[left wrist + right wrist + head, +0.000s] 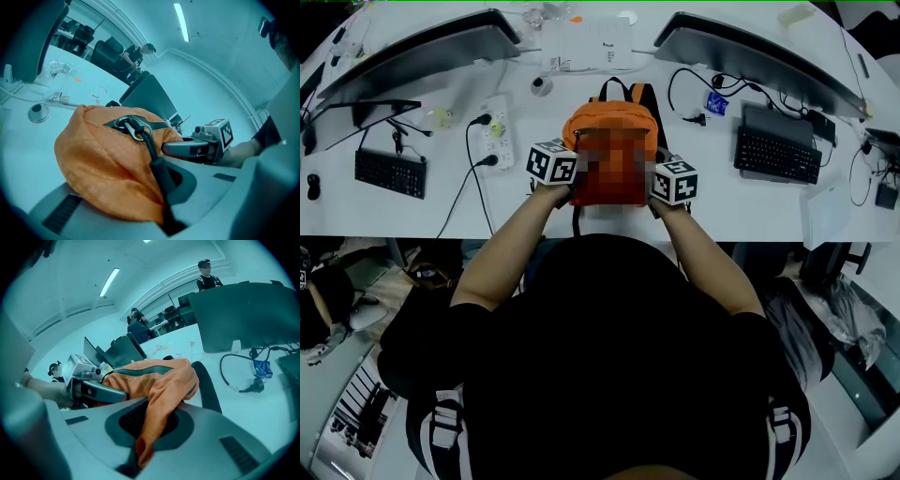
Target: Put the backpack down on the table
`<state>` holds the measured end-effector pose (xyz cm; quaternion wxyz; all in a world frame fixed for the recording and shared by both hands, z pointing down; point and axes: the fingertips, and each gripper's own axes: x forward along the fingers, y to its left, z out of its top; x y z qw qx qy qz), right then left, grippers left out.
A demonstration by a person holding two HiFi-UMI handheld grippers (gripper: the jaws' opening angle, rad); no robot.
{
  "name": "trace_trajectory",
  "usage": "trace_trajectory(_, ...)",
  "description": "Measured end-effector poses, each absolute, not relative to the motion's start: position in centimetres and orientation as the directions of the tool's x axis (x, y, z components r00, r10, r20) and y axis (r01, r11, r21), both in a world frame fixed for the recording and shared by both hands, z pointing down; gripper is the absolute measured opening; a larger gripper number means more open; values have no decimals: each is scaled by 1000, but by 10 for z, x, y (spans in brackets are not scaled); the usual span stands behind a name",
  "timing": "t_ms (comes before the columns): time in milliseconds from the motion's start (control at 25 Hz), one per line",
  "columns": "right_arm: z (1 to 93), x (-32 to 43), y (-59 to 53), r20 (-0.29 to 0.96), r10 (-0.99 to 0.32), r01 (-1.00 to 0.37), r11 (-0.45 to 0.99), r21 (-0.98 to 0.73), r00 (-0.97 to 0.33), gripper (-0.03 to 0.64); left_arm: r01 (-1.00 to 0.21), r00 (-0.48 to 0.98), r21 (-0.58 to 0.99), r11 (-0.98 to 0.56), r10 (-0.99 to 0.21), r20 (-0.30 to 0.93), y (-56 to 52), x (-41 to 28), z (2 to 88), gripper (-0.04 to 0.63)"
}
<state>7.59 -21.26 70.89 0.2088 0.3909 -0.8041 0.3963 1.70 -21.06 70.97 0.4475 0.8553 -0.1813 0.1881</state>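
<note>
An orange backpack (614,127) with black straps stands upright near the front edge of the white table (487,211); whether its base touches the table I cannot tell. My left gripper (574,183) is shut on the fabric of its left side. In the left gripper view the orange fabric (98,164) and a black cord with a metal clip (133,127) run between my left gripper's (161,192) jaws. My right gripper (654,187) is shut on the right side, and a fold of orange fabric (159,394) is pinched between my right gripper's (140,446) jaws.
Two monitors (422,52) (759,56) stand at the back, with keyboards (390,173) (778,155) left and right of the bag. A power strip (494,127) and cables (703,98) lie close by. A white box (586,42) sits behind the backpack.
</note>
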Motion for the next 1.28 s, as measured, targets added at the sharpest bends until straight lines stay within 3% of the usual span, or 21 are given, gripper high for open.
trace_trajectory(1280,755,66,-201,716,-360,-793,392,-466,-598,32,-471,857,736,-487,-54,513,-202,8,757,29)
